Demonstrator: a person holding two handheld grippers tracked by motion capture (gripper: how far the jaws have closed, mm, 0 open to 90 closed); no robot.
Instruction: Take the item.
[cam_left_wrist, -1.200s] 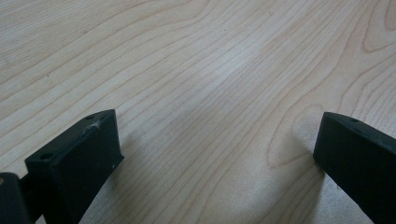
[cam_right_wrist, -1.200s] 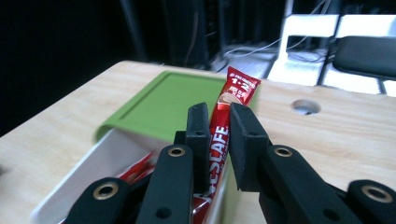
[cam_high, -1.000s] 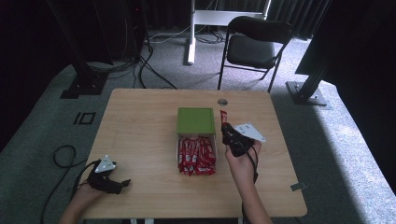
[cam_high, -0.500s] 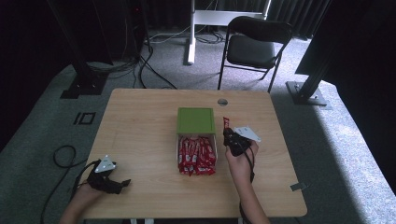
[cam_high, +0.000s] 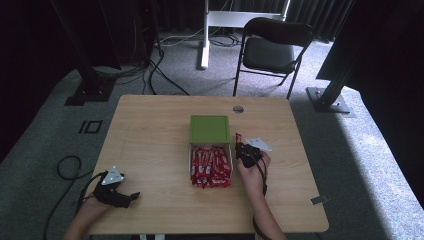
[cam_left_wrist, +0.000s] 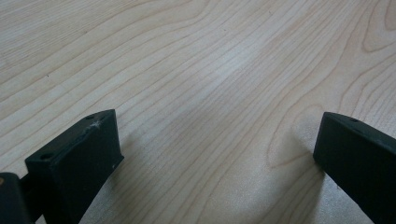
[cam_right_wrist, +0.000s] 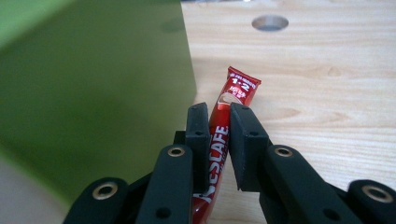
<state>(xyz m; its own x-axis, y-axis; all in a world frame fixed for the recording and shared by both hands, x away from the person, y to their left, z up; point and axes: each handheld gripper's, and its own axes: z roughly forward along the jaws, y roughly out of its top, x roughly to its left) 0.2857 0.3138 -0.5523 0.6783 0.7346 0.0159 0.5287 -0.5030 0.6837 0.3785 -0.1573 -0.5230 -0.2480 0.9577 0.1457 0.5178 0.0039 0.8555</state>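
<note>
From the high view, the right gripper (cam_high: 241, 145) sits at 3 o'clock of the white box (cam_high: 190, 159) of red sachets; its jaws are too small to read. The left gripper (cam_high: 131, 196) rests near the table's (cam_high: 150, 130) 7 o'clock corner. Left gripper view: jaws spread over bare wood. Right gripper view: jaws pinch a red Nescafe sachet (cam_right_wrist: 232, 93) beside the green lid (cam_right_wrist: 93, 84), box contents hidden.

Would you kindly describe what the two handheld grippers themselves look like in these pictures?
Both are black. The left gripper carries a grey three-cornered plate and trails a dark cable off the table edge. The right gripper has flat rectangular black pads on linked arms with brass-coloured rivets, and a grey plate too.
</note>
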